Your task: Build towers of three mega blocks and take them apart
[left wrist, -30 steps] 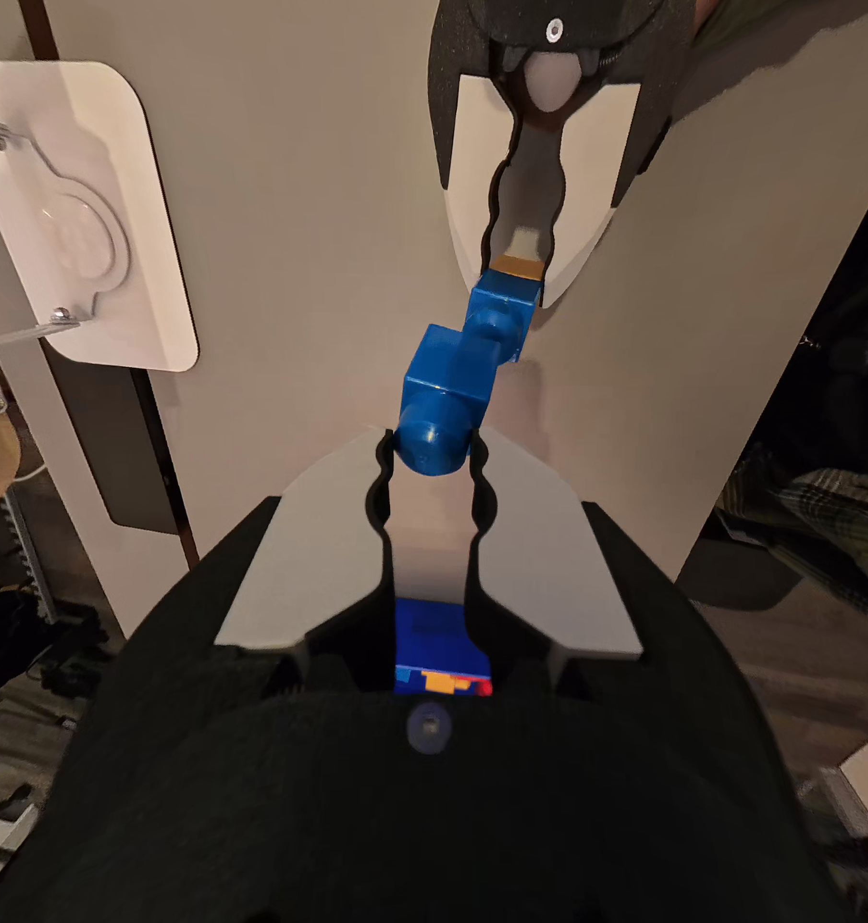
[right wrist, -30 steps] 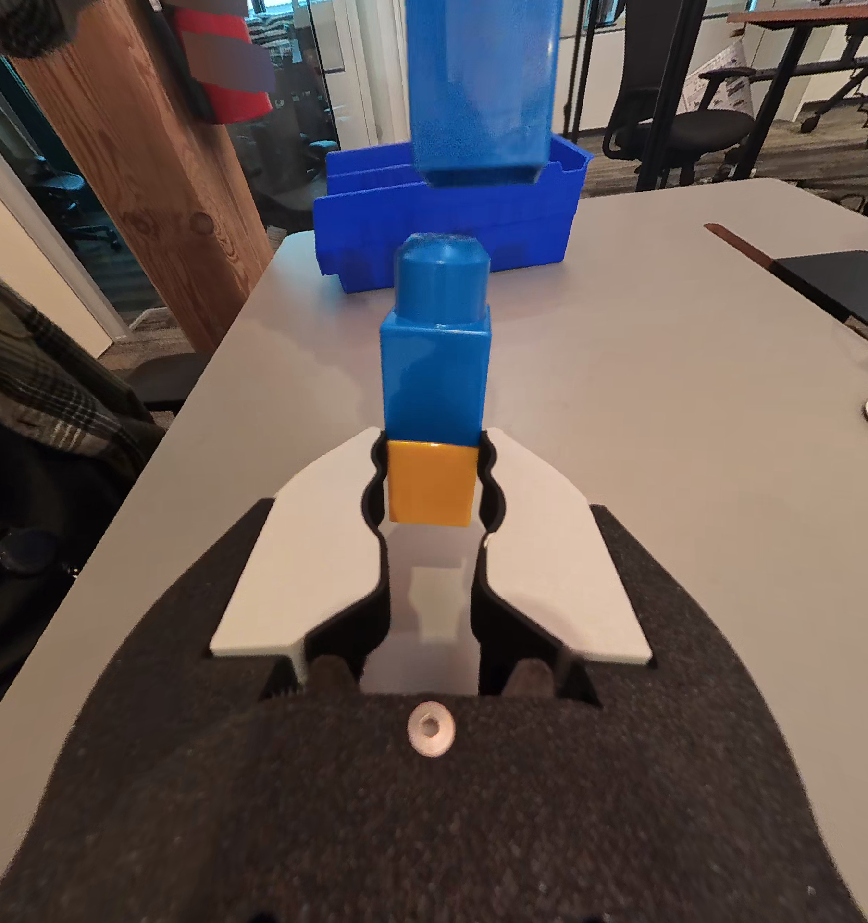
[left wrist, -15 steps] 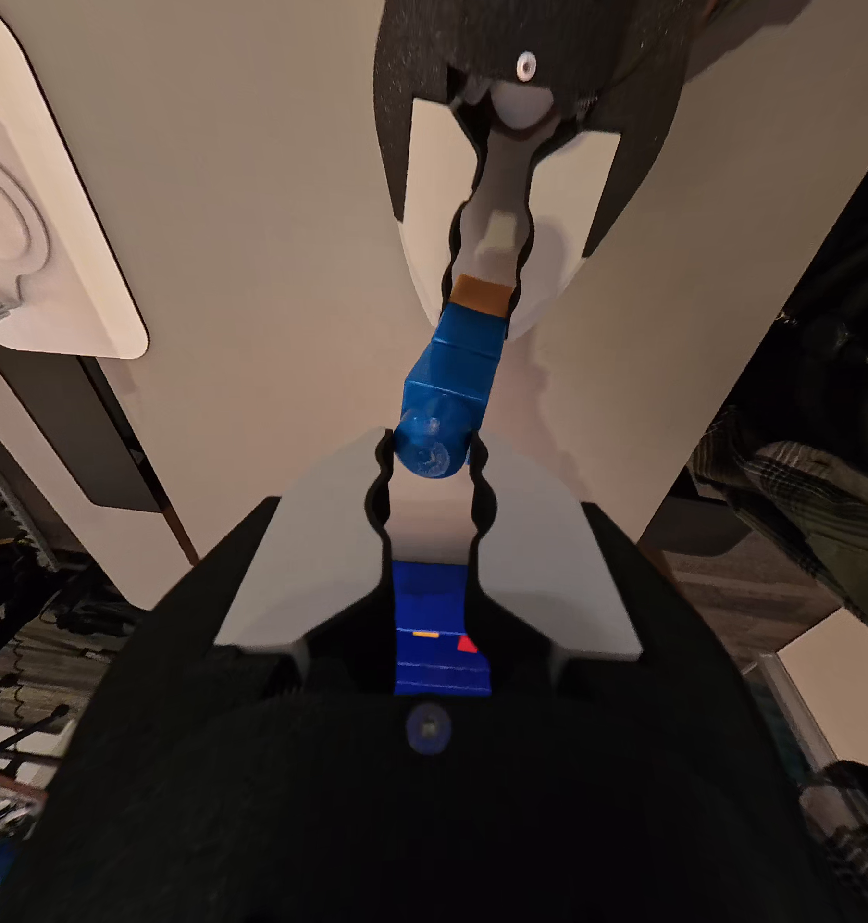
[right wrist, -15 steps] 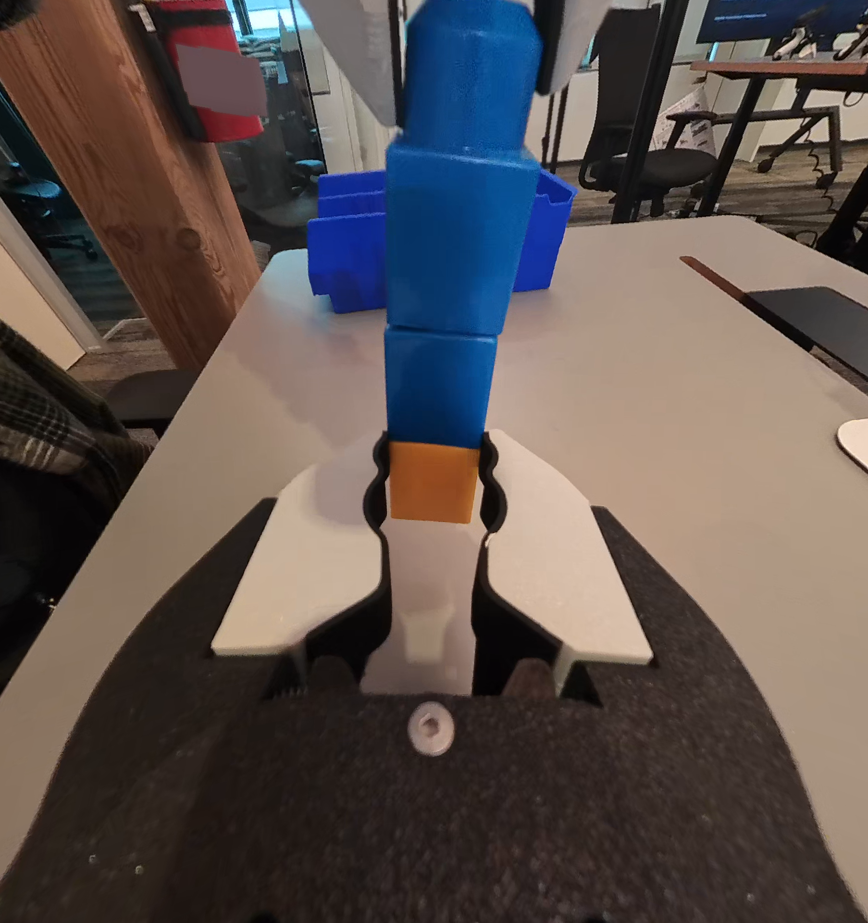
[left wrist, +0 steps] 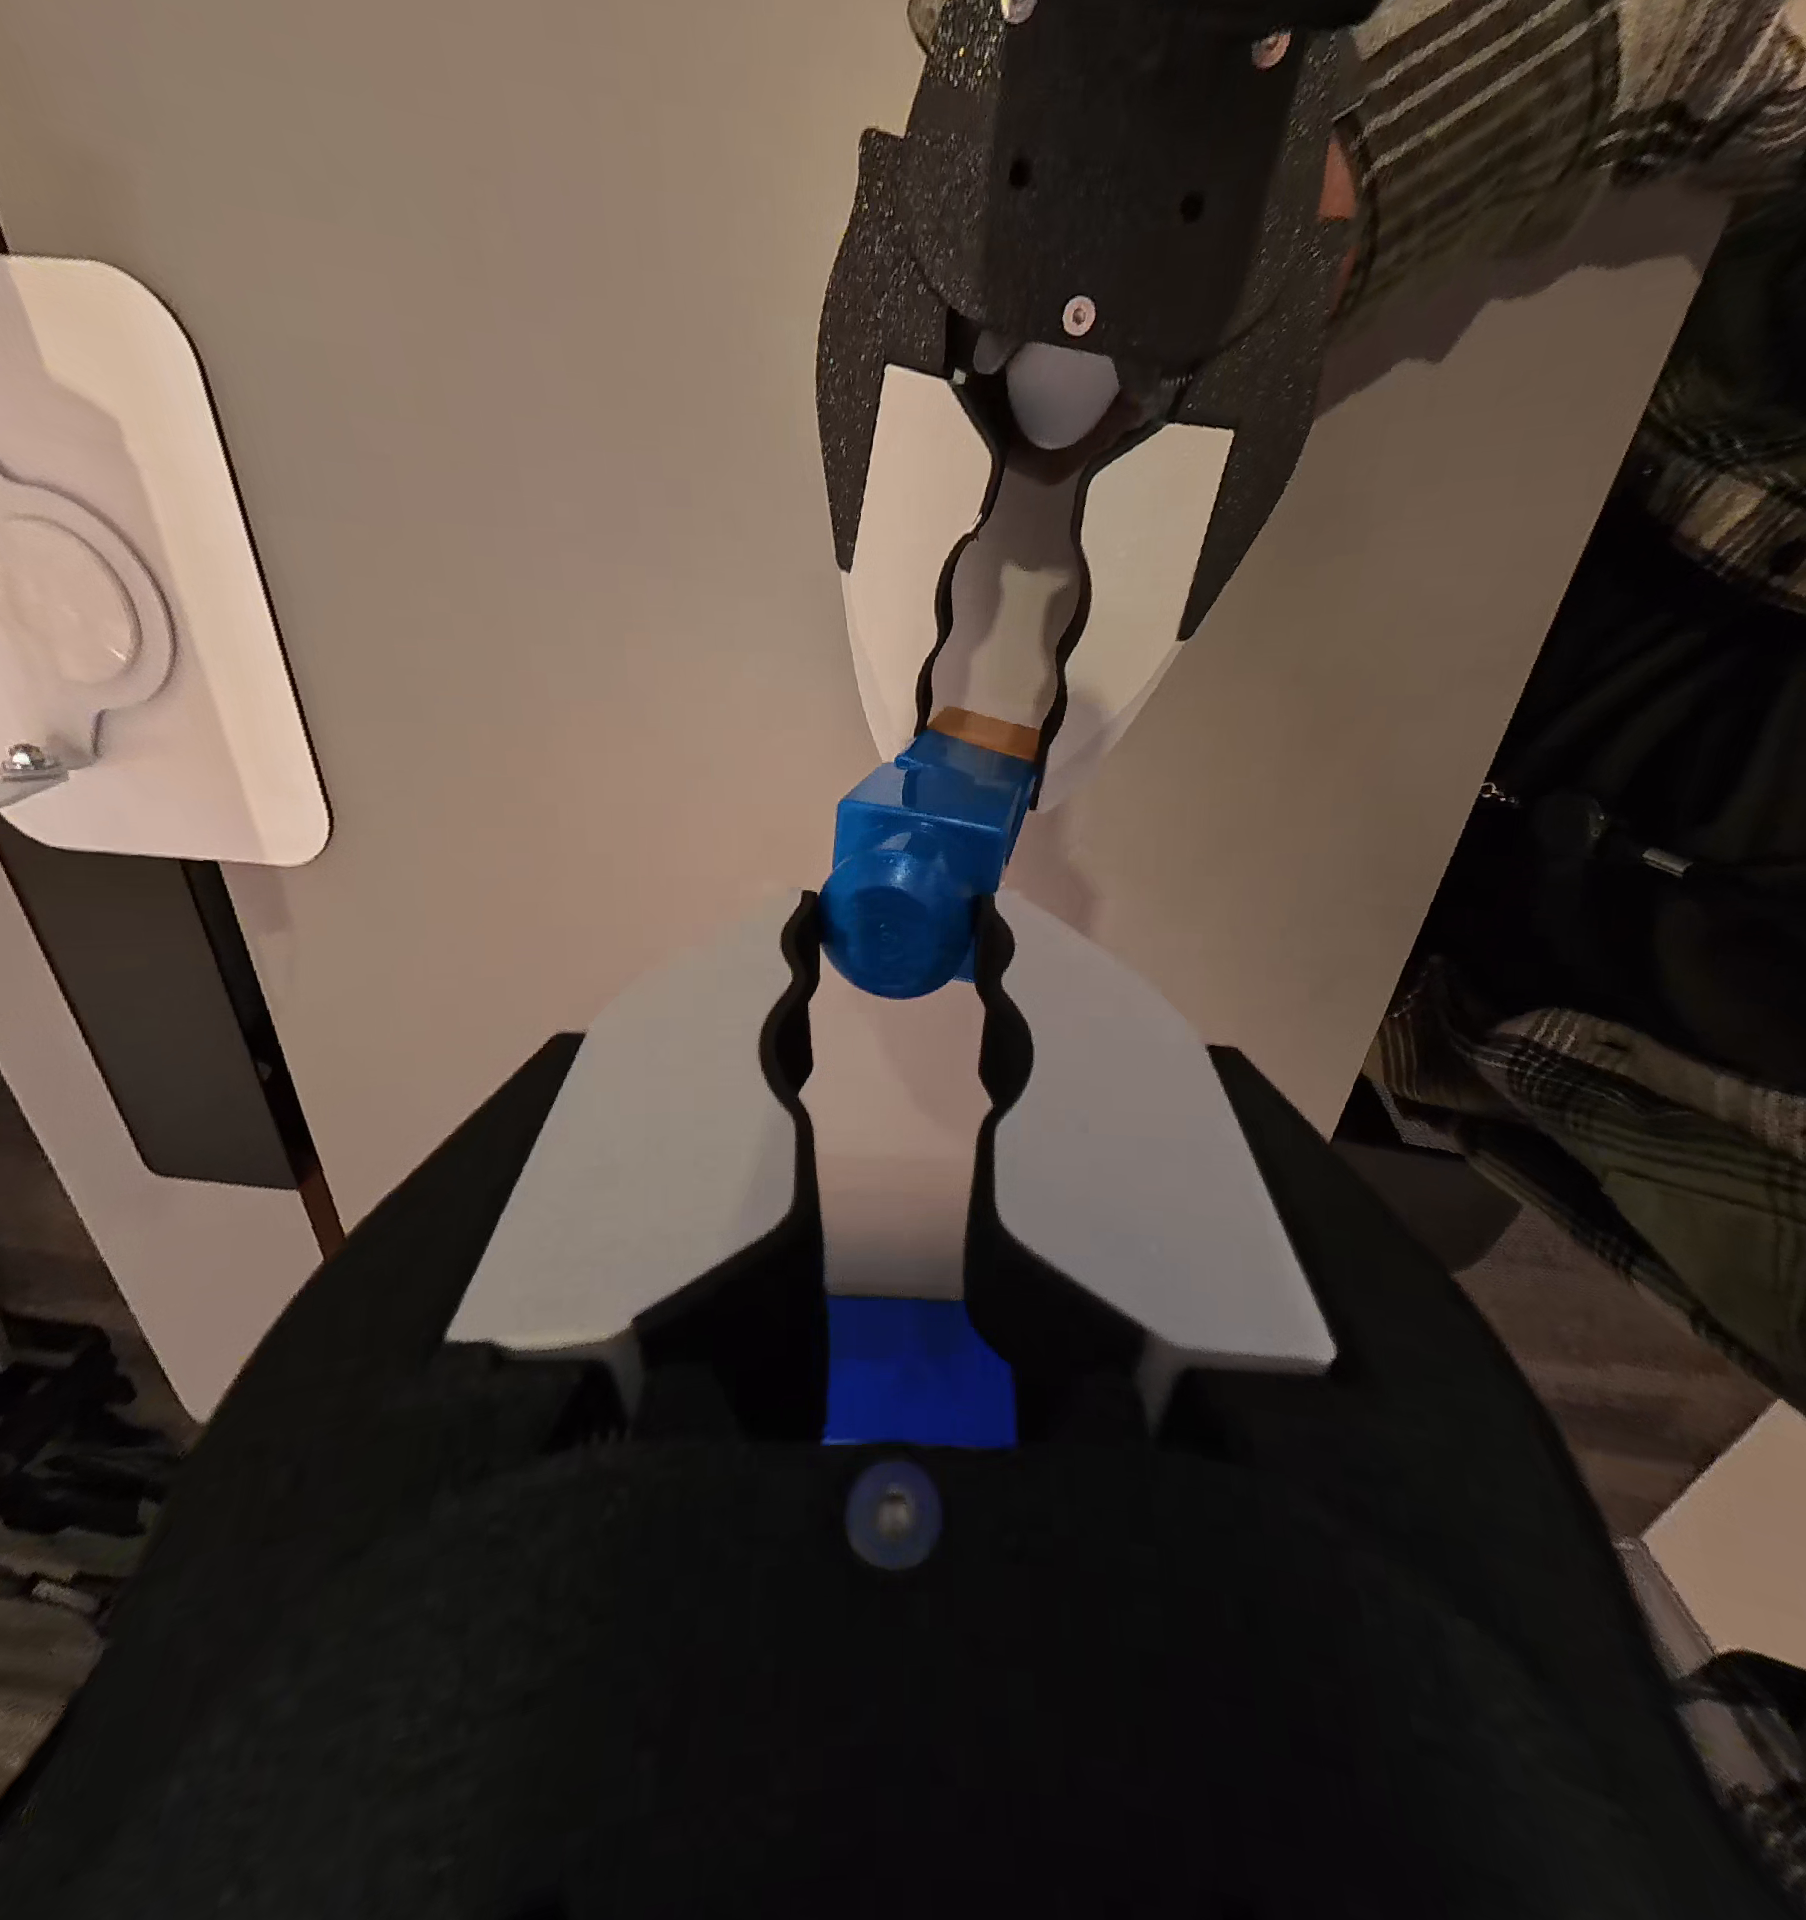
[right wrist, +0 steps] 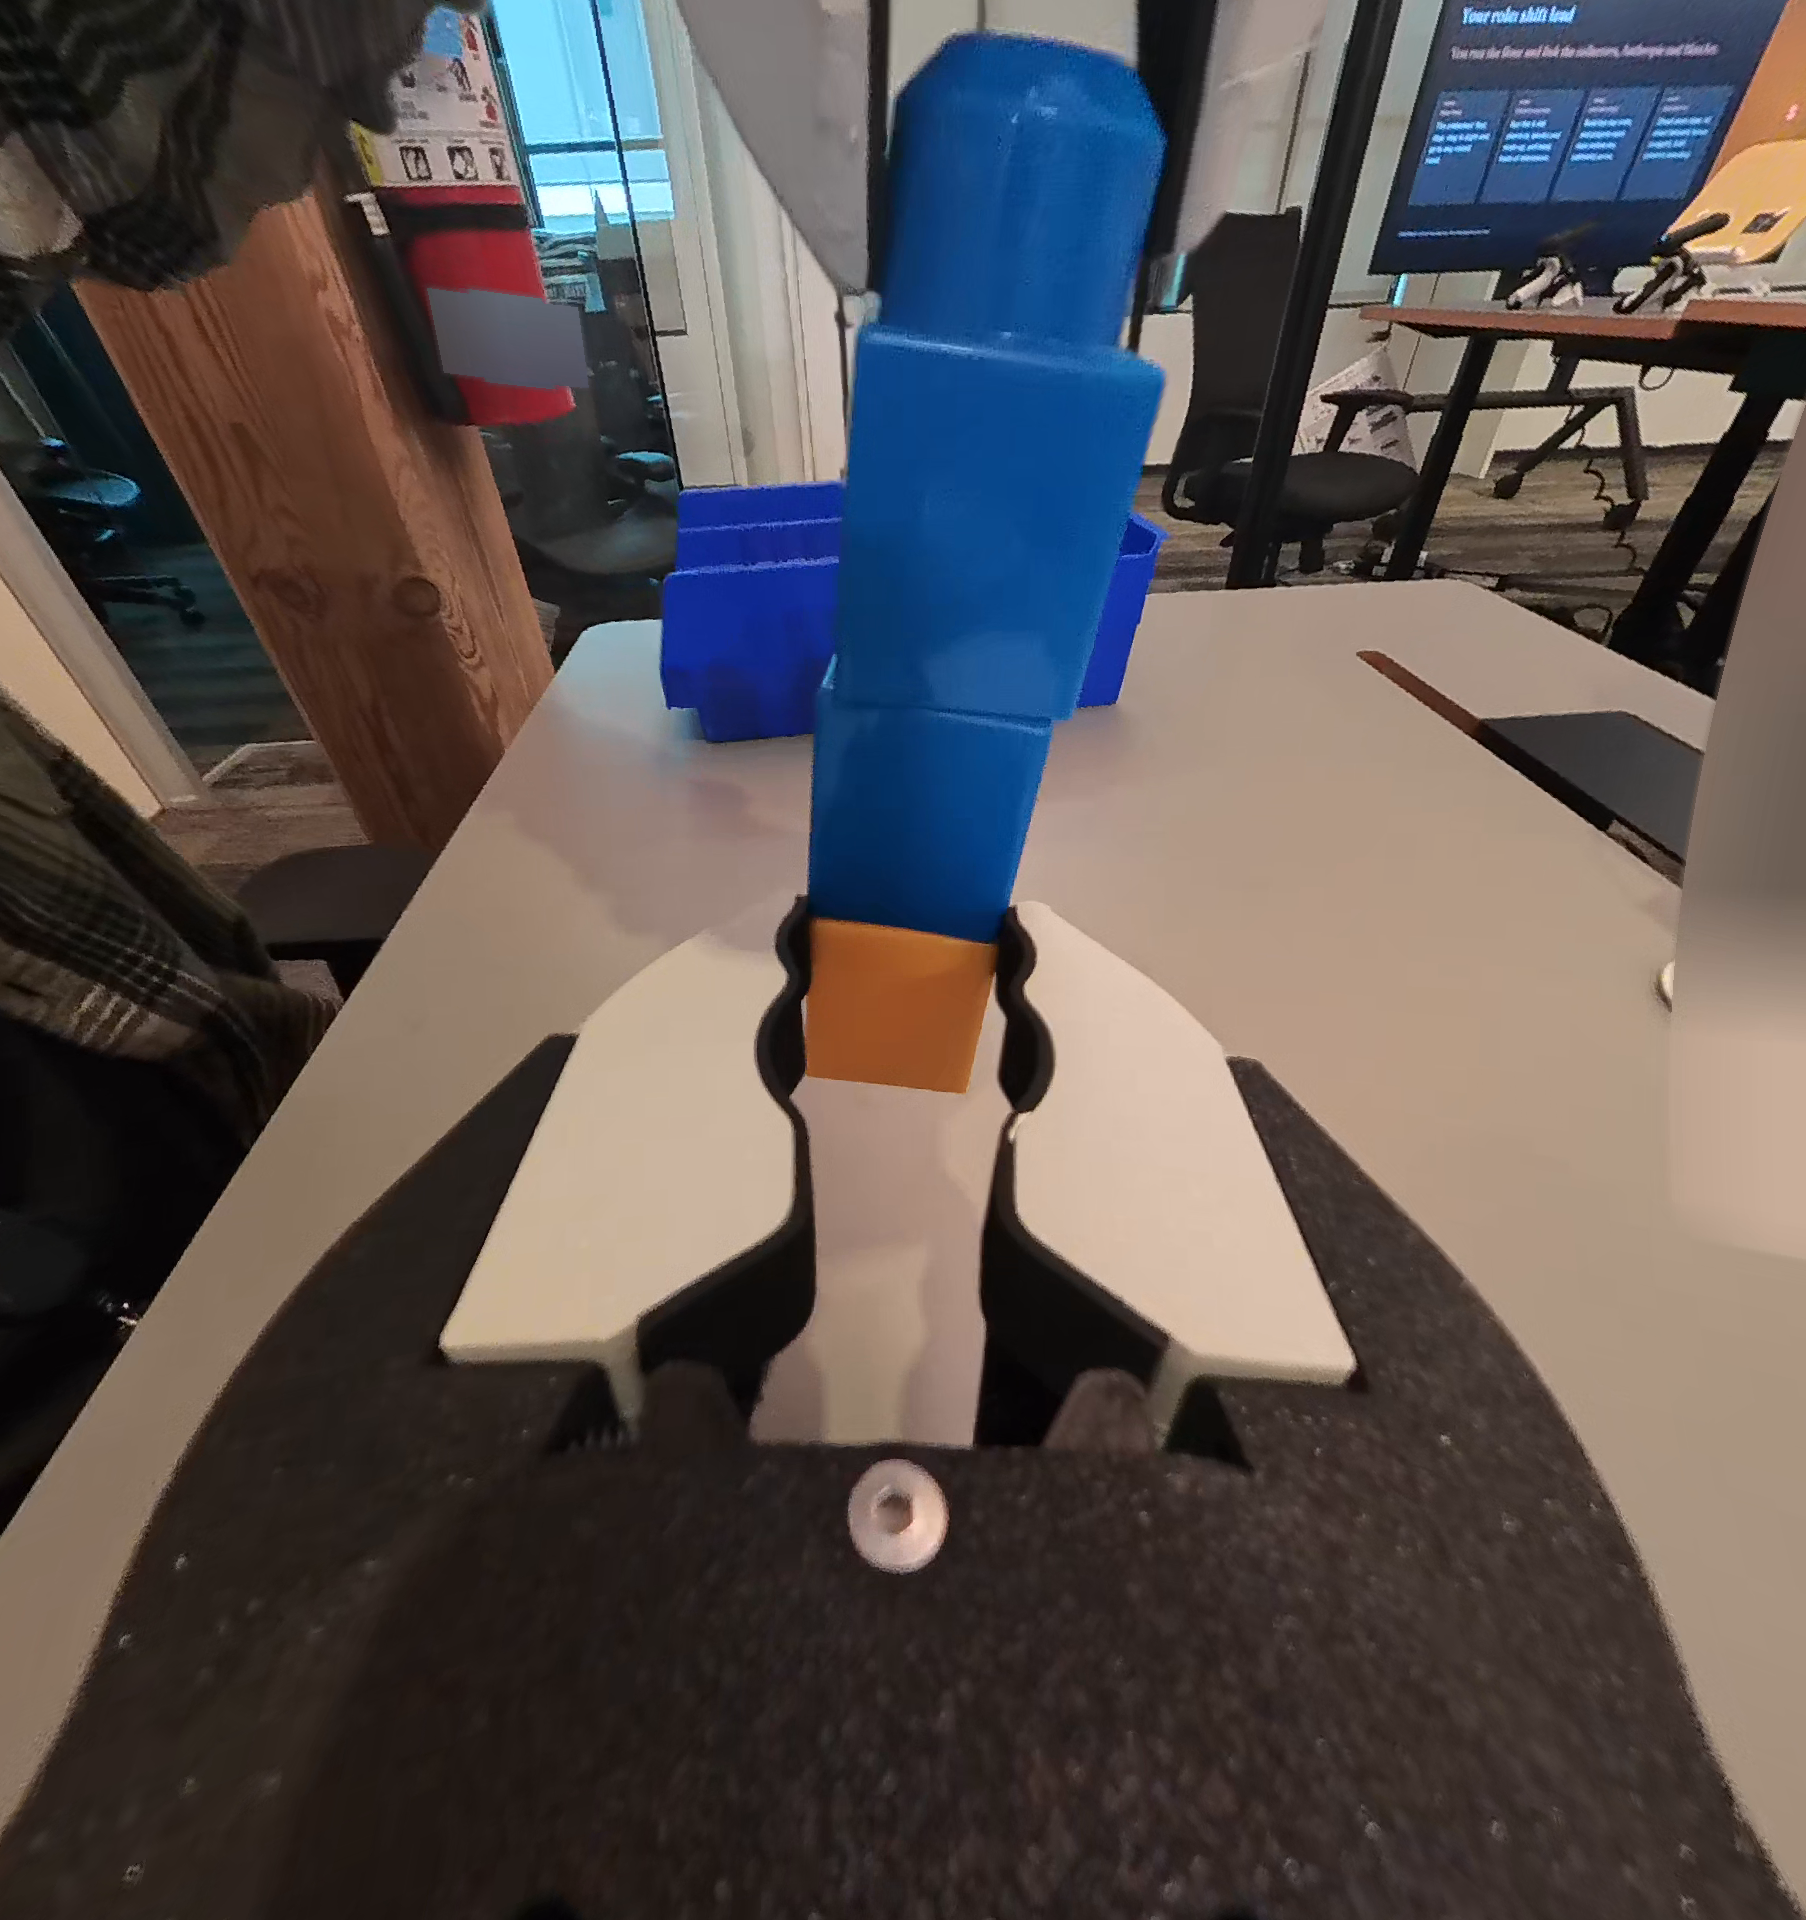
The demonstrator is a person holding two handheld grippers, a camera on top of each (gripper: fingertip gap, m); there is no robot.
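Note:
My right gripper [right wrist: 899,997] is shut on an orange block [right wrist: 894,1013], the base of a three-block tower held above the grey table [right wrist: 1294,883]. A blue block [right wrist: 920,810] sits on the orange one. A second blue block [right wrist: 992,520] sits on top, slightly askew. My left gripper [left wrist: 894,935] comes from the far side and is shut on the stud of the top blue block [left wrist: 894,930]. In the left wrist view the right gripper [left wrist: 982,732] holds the orange block [left wrist: 982,727] at the tower's far end.
A blue bin [right wrist: 753,623] stands at the table's far edge behind the tower. A black mat [right wrist: 1605,769] lies at the right. A white plate-like plaque [left wrist: 99,571] sits on the table at the left. A plaid sleeve [left wrist: 1709,468] is on the right. About 9 cm separates my left fingertips from my right.
The top blue block was apart from the lower blue block's stud a second ago. My left gripper has pressed it on, and both grippers still hold the joined tower.

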